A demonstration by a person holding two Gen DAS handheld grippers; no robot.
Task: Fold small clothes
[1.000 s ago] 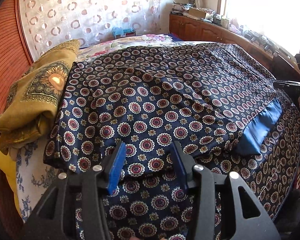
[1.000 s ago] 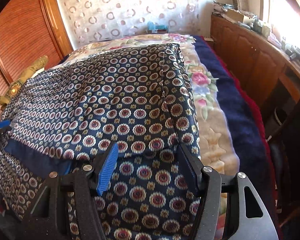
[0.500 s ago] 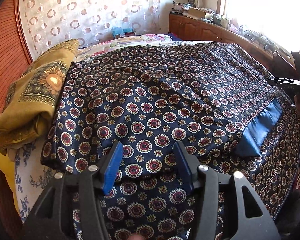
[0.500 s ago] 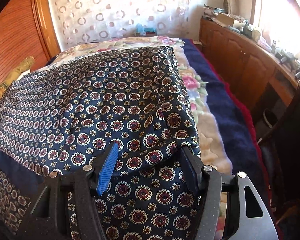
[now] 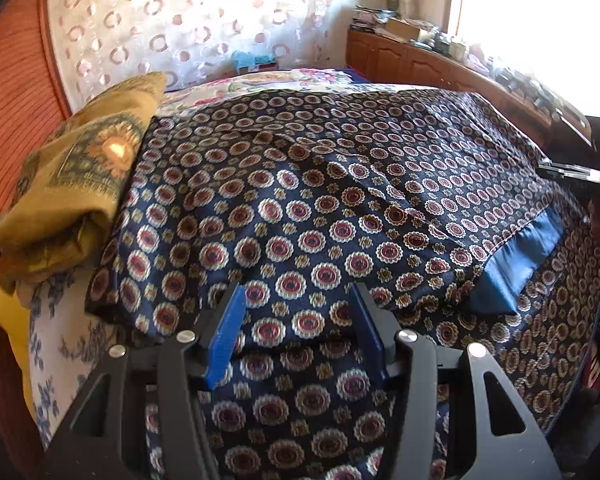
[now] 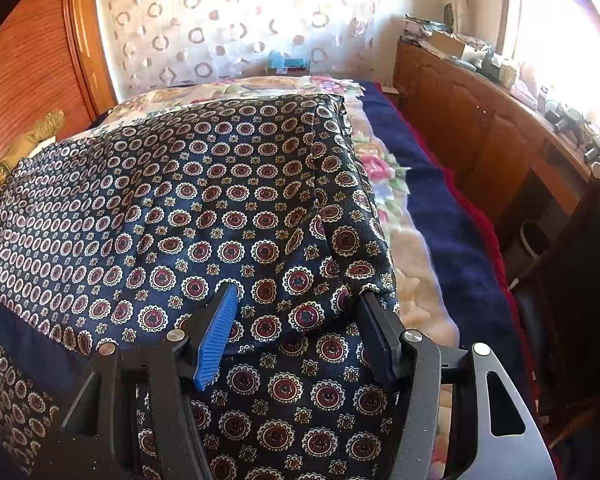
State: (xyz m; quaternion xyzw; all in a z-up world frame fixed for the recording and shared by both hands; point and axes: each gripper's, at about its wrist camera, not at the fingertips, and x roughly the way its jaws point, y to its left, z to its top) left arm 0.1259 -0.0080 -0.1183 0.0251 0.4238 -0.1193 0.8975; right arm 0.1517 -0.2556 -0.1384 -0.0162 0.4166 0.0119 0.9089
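Both tools, left tool (image 5: 296,320) and right tool (image 6: 296,322), hover released over the folded garment (image 5: 320,208); slippery fabric may slide unfolded.

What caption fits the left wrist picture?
Open left gripper over a navy medallion-print cloth, beside a folded mustard-yellow scarf.

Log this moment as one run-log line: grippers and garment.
left gripper: open, over near fold edge | right gripper: open, over near right corner | patterned navy garment: folded over on bed, plain blue band showing

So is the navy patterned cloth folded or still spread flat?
Folded over: the navy patterned cloth has an upper layer whose edge lies across the lower one.
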